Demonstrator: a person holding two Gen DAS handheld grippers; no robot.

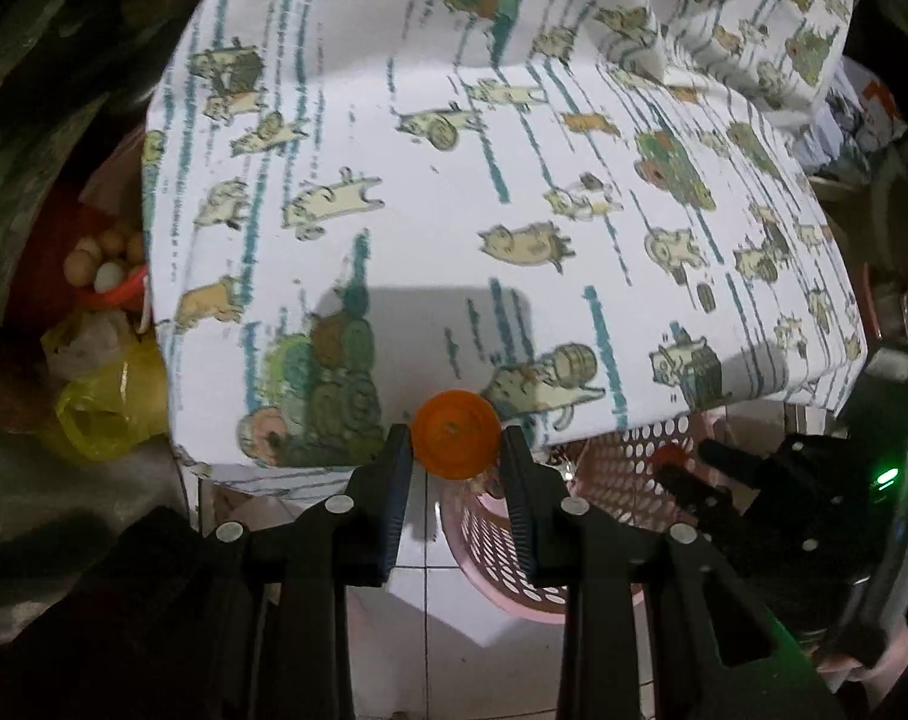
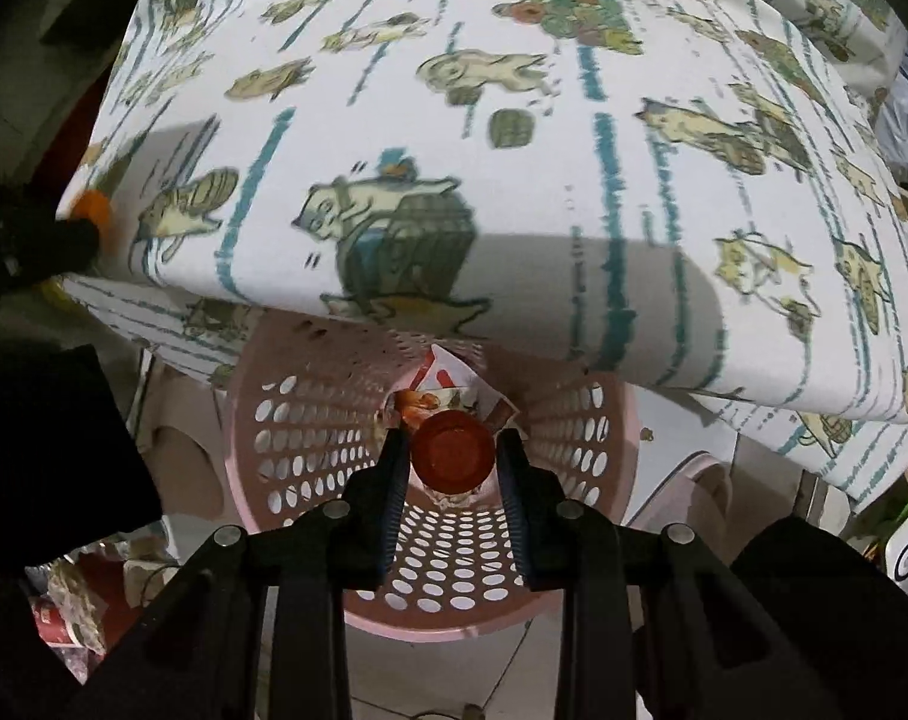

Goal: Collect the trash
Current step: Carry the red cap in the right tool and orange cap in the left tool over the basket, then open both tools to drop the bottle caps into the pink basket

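Left gripper (image 1: 456, 443) pinches a round orange plastic bottle cap (image 1: 454, 433) between its two black fingers, both pads touching the cap's sides, at the near edge of the white cloth printed with cartoon cats and teal stripes (image 1: 442, 192). Beside it, the right gripper (image 2: 452, 450) has a darker red round plastic cap (image 2: 452, 451) between its fingers; the pads stand just at its sides, and whether they still press on it is hard to tell. That cap hangs over the mouth of the pink perforated plastic basket (image 2: 310, 444), which stands on a pale tiled floor (image 1: 430, 606) and has crumpled printed wrappers (image 2: 448, 387) at its bottom. The cloth-covered surface overhangs the basket's far side. Left of the cloth sit yellow plastic bags (image 1: 103, 414) and a red bowl of eggs (image 1: 103, 267); the surroundings are dim and cluttered.
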